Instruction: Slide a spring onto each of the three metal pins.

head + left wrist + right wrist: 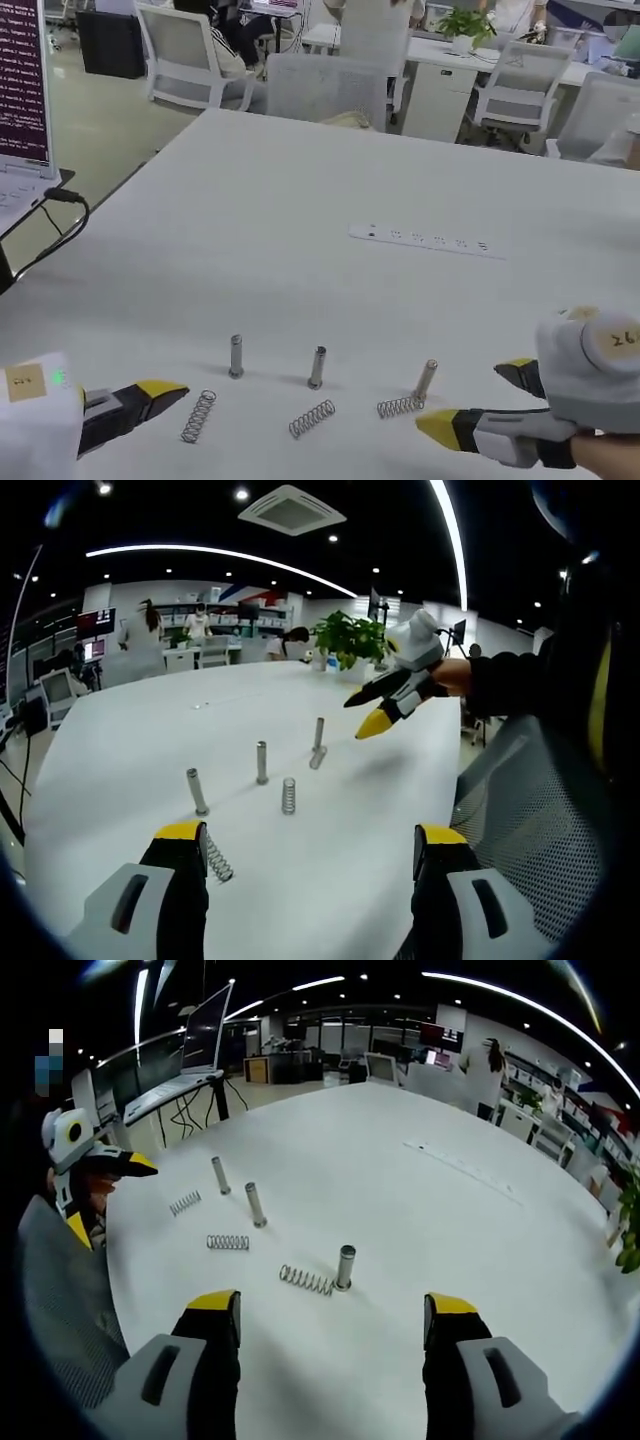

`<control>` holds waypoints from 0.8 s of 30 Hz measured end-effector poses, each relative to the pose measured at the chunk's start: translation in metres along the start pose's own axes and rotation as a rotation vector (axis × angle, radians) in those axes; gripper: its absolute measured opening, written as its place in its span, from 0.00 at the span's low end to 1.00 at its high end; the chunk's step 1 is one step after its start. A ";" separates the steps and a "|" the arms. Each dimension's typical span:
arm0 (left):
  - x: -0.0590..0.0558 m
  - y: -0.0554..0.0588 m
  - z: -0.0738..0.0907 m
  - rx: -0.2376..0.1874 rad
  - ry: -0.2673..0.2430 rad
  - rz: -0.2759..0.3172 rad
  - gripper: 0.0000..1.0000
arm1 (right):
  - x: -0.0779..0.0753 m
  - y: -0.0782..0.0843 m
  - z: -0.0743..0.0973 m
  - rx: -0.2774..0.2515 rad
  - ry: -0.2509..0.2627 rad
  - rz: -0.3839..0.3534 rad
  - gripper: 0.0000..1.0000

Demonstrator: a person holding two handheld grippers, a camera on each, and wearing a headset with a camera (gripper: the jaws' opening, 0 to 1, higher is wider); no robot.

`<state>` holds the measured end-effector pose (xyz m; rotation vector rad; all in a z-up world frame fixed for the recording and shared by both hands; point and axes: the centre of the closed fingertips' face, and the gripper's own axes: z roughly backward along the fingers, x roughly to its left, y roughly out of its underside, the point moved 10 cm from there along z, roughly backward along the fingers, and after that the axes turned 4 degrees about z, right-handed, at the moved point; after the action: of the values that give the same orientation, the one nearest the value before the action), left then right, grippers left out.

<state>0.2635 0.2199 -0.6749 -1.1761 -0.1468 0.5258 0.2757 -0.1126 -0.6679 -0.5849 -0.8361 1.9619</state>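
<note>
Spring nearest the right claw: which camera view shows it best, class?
Right gripper view: the spring lies close, coils distinct, its end by a pin. Head view shows it smaller, beside that pin. Left gripper view: far off, too small to make out.

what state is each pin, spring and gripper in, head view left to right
left pin: upright, bare
middle pin: upright, bare
right pin: upright, bare
left spring: lying flat, loose
middle spring: lying flat, loose
right spring: lying flat, loose
left gripper: open, empty
right gripper: open, empty

An open-plan office: white desks (300, 200), mesh chairs (185, 55), monitors (22, 80), potted plant (462, 22).
</note>
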 end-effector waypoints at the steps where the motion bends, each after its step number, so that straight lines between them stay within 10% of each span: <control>1: 0.000 -0.001 -0.001 0.003 0.003 -0.004 0.82 | 0.001 0.001 0.001 -0.001 0.001 -0.002 0.73; 24: -0.005 -0.015 -0.021 0.059 0.106 -0.097 0.81 | 0.005 0.007 0.011 -0.011 0.020 -0.013 0.73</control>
<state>0.2722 0.1958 -0.6686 -1.1311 -0.0960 0.3793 0.2614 -0.1146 -0.6662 -0.6036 -0.8368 1.9382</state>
